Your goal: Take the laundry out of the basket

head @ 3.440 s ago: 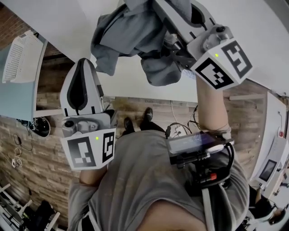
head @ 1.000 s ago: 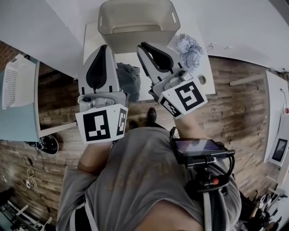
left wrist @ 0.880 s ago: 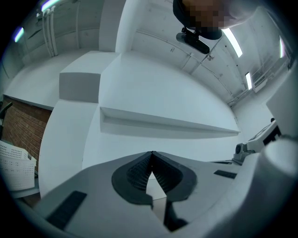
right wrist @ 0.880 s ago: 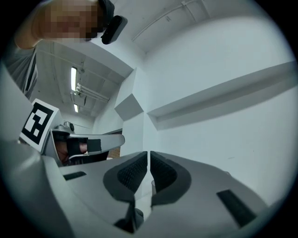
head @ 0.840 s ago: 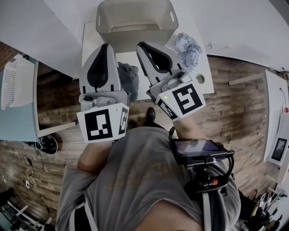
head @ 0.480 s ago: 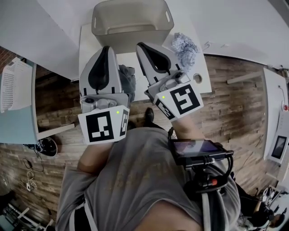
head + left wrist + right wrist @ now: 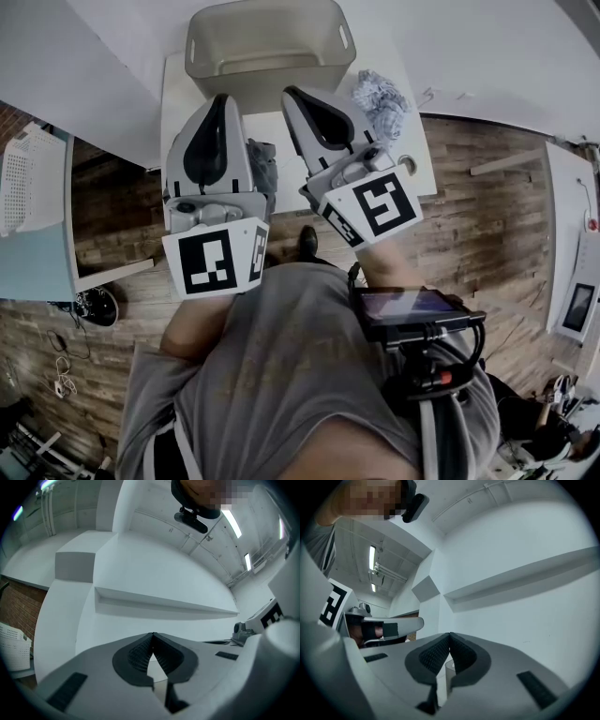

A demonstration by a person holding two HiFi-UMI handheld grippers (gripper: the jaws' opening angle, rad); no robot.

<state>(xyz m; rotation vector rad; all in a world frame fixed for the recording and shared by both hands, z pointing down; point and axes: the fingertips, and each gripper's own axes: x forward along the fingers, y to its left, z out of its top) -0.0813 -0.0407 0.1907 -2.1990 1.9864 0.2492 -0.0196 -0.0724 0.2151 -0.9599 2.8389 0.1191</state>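
Note:
The pale plastic basket (image 7: 267, 42) stands at the far end of the white table (image 7: 412, 173); no laundry shows inside it. A grey garment (image 7: 262, 167) lies crumpled on the table between my two grippers. A pale patterned cloth (image 7: 379, 96) lies to the right of the basket. My left gripper (image 7: 220, 97) is shut and empty, its ribbed pads meeting in the left gripper view (image 7: 152, 634). My right gripper (image 7: 290, 92) is likewise shut on nothing, as the right gripper view (image 7: 450, 633) confirms. Both hang above the table's near half, pointing up toward the wall.
A small round object (image 7: 409, 161) sits near the table's right front corner. A white perforated crate (image 7: 26, 169) stands at the left. Wooden floor (image 7: 487, 225) surrounds the table, with white equipment (image 7: 574, 291) at the right. My feet (image 7: 307, 242) are at the table's front edge.
A few seconds ago my right gripper held the grey garment up; it now lies on the table. Over the last second both grippers have barely moved.

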